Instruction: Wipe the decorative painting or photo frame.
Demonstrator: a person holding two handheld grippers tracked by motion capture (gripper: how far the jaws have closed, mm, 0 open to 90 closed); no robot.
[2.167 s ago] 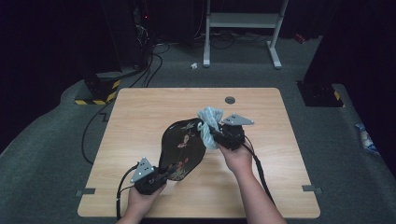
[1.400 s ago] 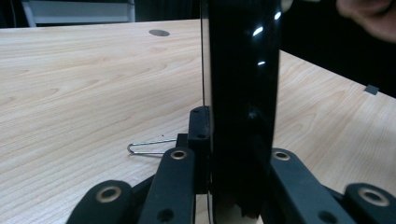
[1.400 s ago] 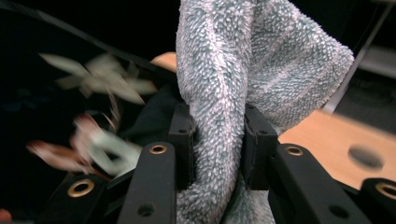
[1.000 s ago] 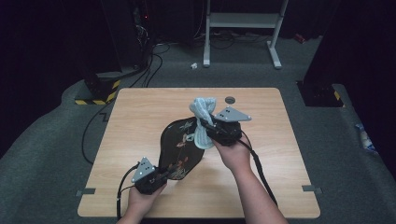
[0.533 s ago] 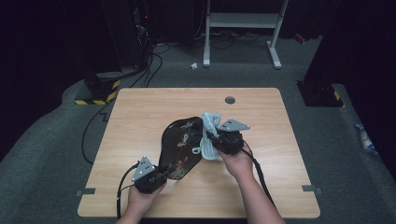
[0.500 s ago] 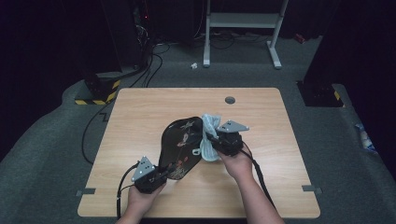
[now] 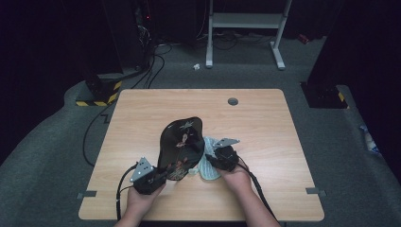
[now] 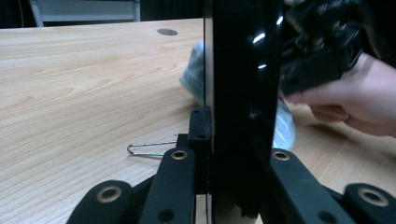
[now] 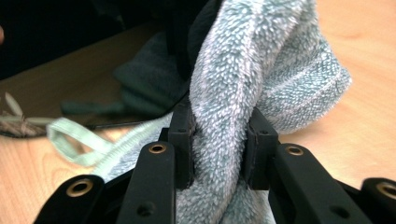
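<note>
Two grips: left gripper (image 7: 161, 176) clamped on tilted black tray (image 7: 182, 144), right gripper (image 7: 213, 158) clamped on towel (image 9: 243, 93). Hard wiping could twist tray loose.

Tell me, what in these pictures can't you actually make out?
- Black tray, high view: its patterned decoration is too small to read.
- The same tray, left gripper view: seen edge-on between the left gripper jaws, so its face is hidden.
- Pale green towel, right gripper view: it blocks what lies behind it; the right gripper clamps it.
- Thin wire loop, left gripper view: its far end is hidden behind the jaws.
</note>
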